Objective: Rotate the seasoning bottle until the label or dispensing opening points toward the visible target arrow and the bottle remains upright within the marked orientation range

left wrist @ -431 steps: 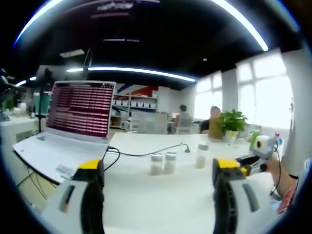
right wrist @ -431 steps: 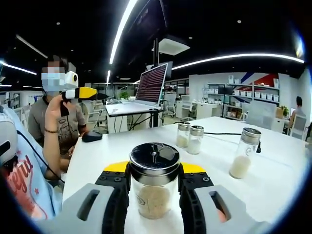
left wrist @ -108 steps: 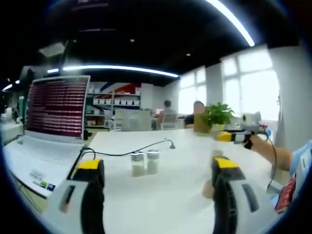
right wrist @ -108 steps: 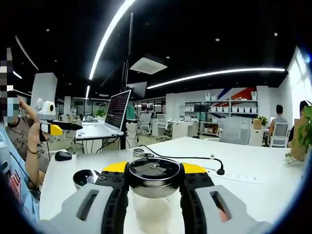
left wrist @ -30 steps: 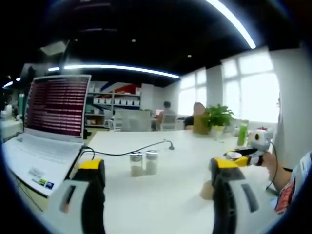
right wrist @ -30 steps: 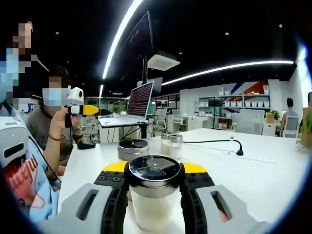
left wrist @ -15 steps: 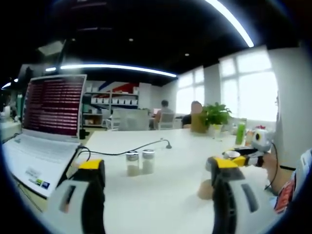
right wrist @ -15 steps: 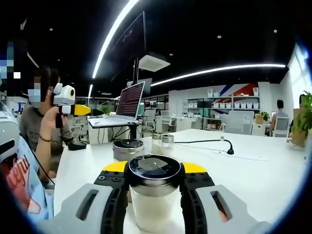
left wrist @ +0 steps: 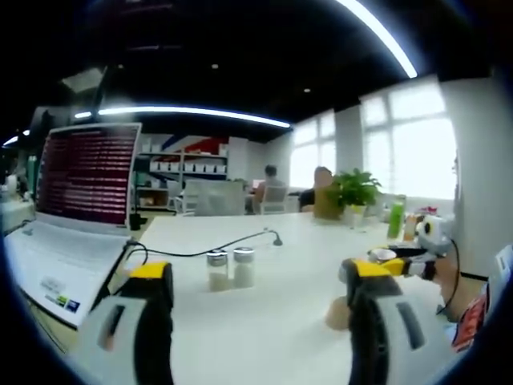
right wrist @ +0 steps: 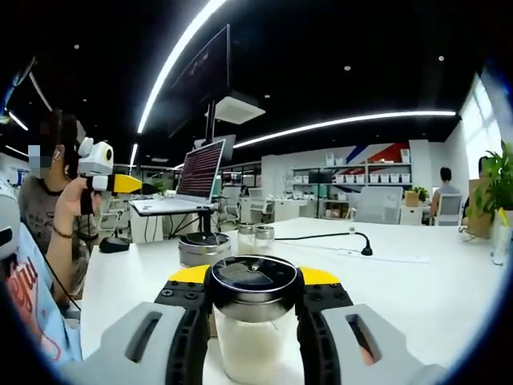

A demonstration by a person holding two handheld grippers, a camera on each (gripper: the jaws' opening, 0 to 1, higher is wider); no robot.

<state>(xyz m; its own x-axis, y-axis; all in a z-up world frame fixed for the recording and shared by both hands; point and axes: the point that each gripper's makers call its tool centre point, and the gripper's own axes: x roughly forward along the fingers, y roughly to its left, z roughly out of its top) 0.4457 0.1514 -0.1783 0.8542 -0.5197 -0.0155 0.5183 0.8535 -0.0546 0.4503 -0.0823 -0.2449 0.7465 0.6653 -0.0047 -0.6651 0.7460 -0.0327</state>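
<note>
In the right gripper view, a glass seasoning bottle (right wrist: 252,345) with a shiny metal lid and pale contents stands upright between the jaws. My right gripper (right wrist: 252,279) is shut on it just under the lid. Any label or arrow is hidden. A hand holds my left gripper (right wrist: 108,182) up at the far left. In the left gripper view, my left gripper (left wrist: 258,273) is open above the white table (left wrist: 272,337) with nothing between its jaws. The right gripper (left wrist: 407,263) comes in from the right. Another bottle (left wrist: 335,310) is half hidden behind the right jaw.
Two small shakers (left wrist: 230,269) stand mid-table near a black cable (left wrist: 216,249). An open laptop (left wrist: 76,200) sits at the left. Behind the held bottle there is a metal-lidded jar (right wrist: 203,247). A mouse (right wrist: 115,245) and a seated person (right wrist: 48,216) are at the left.
The right gripper view has swung a little, so the laptop and the left gripper sit further left. The bottle stays gripped and upright. The left gripper view is nearly the same.
</note>
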